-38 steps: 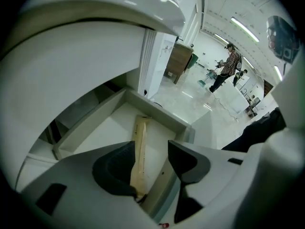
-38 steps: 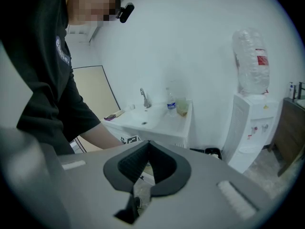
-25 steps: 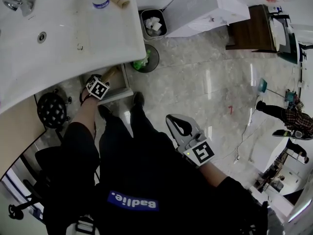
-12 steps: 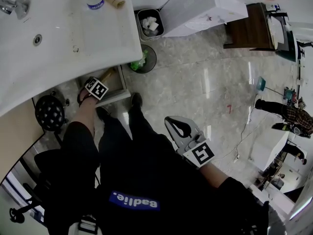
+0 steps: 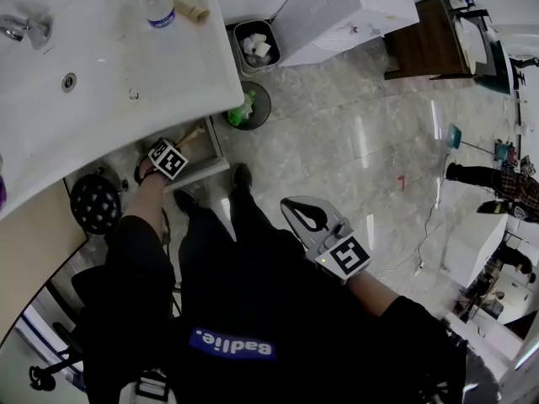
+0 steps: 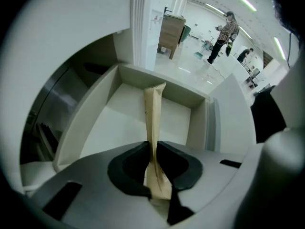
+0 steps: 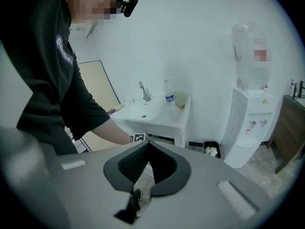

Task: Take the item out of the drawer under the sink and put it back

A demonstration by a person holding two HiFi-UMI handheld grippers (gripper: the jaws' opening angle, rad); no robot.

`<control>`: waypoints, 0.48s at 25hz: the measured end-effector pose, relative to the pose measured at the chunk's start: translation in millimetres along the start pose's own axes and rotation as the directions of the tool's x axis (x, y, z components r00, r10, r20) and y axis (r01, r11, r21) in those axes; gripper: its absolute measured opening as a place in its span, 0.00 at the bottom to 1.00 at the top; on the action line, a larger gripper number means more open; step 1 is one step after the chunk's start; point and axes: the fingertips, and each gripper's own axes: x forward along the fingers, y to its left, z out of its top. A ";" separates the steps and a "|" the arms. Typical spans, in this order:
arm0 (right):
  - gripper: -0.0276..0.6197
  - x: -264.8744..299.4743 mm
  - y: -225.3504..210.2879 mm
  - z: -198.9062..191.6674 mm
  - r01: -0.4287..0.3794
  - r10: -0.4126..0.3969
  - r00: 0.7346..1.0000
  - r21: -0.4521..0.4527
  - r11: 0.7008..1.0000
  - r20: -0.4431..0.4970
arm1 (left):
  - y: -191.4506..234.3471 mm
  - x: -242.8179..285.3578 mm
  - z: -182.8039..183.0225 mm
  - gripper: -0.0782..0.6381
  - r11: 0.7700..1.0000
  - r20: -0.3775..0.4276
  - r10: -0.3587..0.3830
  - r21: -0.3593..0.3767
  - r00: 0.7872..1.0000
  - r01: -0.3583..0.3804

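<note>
Head view: left gripper point(image 5: 180, 146) is reaching into drawer point(image 5: 210, 160) under sink point(image 5: 126, 66), right gripper point(image 5: 295, 205) hanging aside. Left gripper view: jaws are closing, pinching a tan packet point(image 6: 154, 111) inside the drawer, so take-out is only starting; lifting and returning are pending. Right gripper view: jaws are sitting together, empty.
</note>
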 end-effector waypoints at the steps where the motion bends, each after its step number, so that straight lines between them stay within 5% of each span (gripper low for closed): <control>1: 0.05 -1.1 0.4 3.9 0.001 -0.001 1.000 -0.001 1.000 0.009 | -0.6 -7.2 2.3 0.19 1.000 0.005 0.007 0.019 1.000 -0.007; 6: 0.05 -7.0 7.3 24.3 -0.012 0.013 0.998 -0.019 1.000 0.054 | -10.1 -45.9 13.0 0.19 0.995 0.022 0.027 0.093 0.999 -0.029; 12: 0.05 -7.7 21.0 55.3 -0.031 0.035 0.992 -0.038 0.999 0.121 | -33.4 -100.7 27.9 0.19 0.997 0.094 0.003 0.080 0.996 -0.011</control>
